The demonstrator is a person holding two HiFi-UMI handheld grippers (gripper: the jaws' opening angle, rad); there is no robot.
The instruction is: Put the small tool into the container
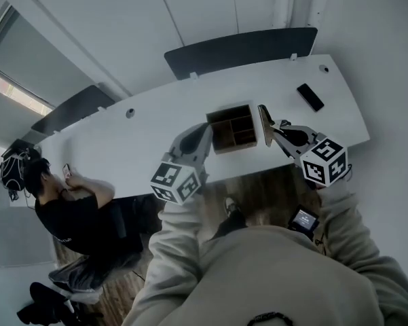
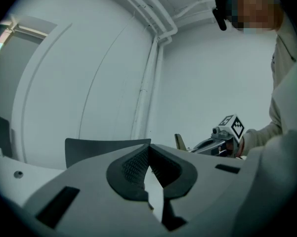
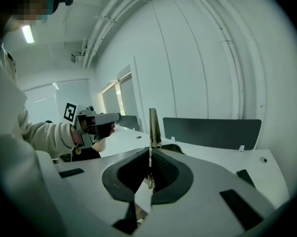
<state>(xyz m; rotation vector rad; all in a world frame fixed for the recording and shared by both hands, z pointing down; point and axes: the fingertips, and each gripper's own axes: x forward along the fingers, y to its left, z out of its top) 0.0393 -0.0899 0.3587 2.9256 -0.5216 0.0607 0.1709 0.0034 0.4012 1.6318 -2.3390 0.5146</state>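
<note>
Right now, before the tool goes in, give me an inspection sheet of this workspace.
Surface: long white table.
Job's things: wooden container with open compartments, near the table's near edge. The small tool, a thin flat strip, sticks out past the right jaws. In the head view it is beside the container's right side, not yet in it.
Clutter: flat black device lying on the table to the right of the container.
Grippers: left gripper jaws together, nothing between them. Right gripper jaws closed on the small tool.
Cables: nothing seen.
Surroundings: dark partition panels along the far edge; seated person at the table's left end; wood floor.
</note>
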